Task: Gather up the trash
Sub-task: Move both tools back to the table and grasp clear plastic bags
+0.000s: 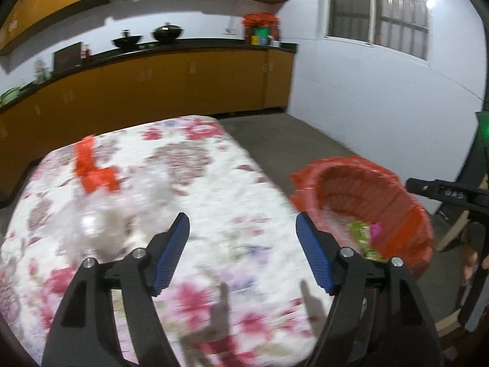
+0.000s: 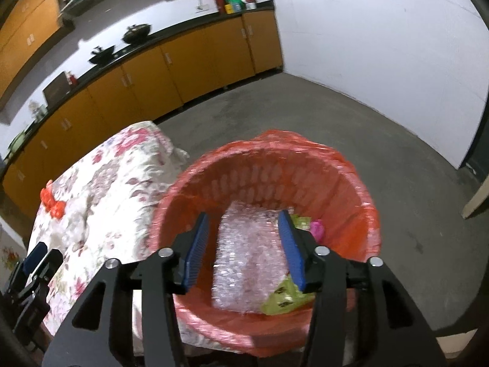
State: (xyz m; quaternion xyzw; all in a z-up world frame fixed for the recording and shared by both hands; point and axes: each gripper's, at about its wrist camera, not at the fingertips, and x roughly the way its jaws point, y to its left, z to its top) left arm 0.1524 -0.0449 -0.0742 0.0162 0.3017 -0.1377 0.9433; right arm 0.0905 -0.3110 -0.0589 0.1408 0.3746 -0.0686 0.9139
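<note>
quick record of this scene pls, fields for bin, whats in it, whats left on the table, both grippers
bin: basket with red liner, beside the floral-cloth table
in bin: bubble wrap, green wrapper, small pink item
left on table: red plastic scrap, clear crumpled plastic, blurred
left gripper: open, empty, over the table
right gripper: open, above the bin, pads clear of the bubble wrap

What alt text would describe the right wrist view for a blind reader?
The open right tool hangs over a red-lined trash basket holding bubble wrap and a green wrapper. A floral-covered table with red scraps stands left.
</note>
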